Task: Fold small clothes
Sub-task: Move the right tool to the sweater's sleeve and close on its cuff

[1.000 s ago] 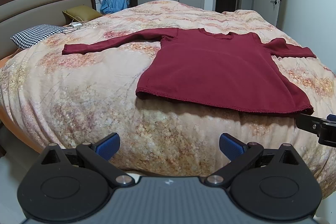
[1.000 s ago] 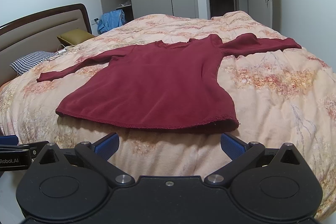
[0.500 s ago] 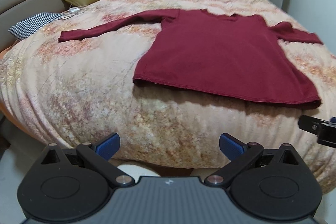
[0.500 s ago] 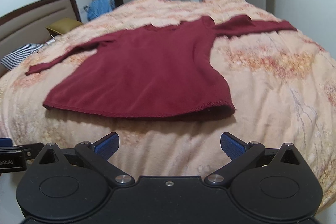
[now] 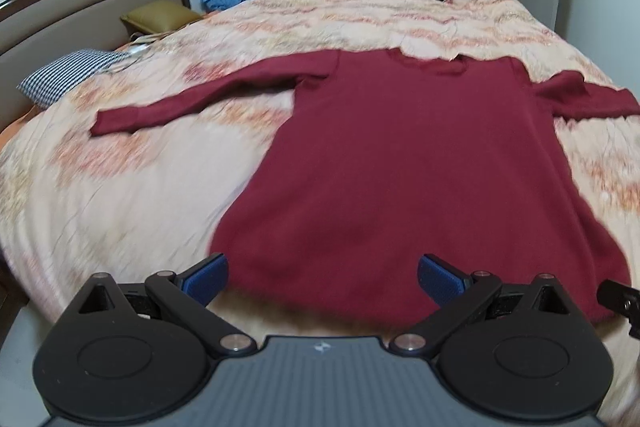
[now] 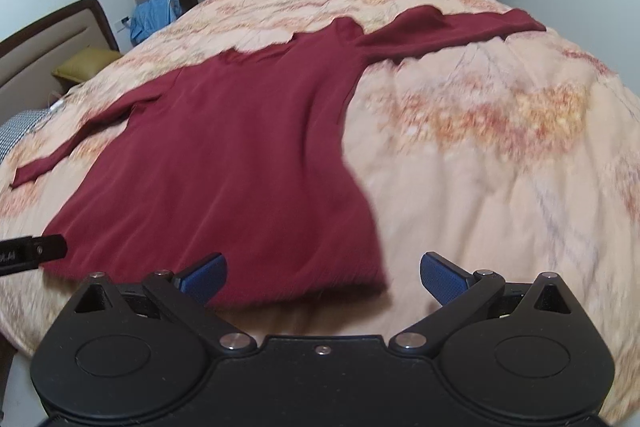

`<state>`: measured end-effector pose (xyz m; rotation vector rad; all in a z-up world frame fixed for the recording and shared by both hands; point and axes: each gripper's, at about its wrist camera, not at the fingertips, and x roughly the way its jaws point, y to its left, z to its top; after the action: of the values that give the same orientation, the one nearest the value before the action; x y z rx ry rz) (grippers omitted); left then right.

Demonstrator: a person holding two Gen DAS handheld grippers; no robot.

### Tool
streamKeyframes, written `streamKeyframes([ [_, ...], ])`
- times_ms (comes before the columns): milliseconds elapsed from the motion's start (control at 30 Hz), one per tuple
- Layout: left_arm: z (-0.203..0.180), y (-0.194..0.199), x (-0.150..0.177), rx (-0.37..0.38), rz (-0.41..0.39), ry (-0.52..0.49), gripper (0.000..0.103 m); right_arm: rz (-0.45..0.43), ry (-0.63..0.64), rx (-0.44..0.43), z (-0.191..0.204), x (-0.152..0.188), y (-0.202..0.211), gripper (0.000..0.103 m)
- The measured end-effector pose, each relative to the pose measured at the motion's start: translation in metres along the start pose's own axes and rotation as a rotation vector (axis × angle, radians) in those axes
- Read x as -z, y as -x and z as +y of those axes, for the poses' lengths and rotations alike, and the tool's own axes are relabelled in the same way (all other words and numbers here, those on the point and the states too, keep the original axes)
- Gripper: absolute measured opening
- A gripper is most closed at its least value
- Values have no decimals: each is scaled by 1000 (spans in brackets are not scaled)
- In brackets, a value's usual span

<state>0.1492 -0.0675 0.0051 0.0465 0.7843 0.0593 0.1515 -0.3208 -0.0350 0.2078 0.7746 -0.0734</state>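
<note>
A dark red long-sleeved top [image 5: 400,163] is spread flat on a floral bedspread [image 5: 120,195], sleeves stretched out to either side and hem nearest the cameras. The left gripper [image 5: 322,275] is held spread wide just at the hem's left corner, nothing between its blue pads [image 5: 206,275]. The right gripper [image 6: 322,275] is likewise parted and empty, poised at the hem's right corner. A checked pillow [image 5: 68,77] and an olive cushion [image 5: 160,17] are seen by the headboard [image 5: 80,3].
</note>
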Motion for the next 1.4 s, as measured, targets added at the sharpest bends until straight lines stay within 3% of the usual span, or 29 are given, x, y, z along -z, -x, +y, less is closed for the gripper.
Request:
streamKeyframes([
  [367,-77,-80,-76,46,-51,-49,103,-49,-53,83,-58,-72,-53,103],
  [600,-113,-143,-97,38,-69,-89,103,-127,-32,128,-100,-108,-96,103],
  [700,-122,-164,-96,28,-58,-91,103,-151,-11,102,-125,-125,-120,103],
  [833,-127,-180,-86,34,-42,-72,103,-200,-83,97,-167,-149,-150,103],
  [1067,-128,-187,-67,17,-112,-63,103,-236,-208,141,-235,-204,-203,103],
  [1133,-128,-189,-62,13,-134,-62,103,-264,-249,113,-252,-218,-216,103],
  [1200,-128,-190,-57,11,-152,-63,103,-294,-289,95,-265,-232,-226,102],
  [1400,-125,-191,-55,25,-153,-49,103,-332,-386,152,-288,-268,-257,101],
])
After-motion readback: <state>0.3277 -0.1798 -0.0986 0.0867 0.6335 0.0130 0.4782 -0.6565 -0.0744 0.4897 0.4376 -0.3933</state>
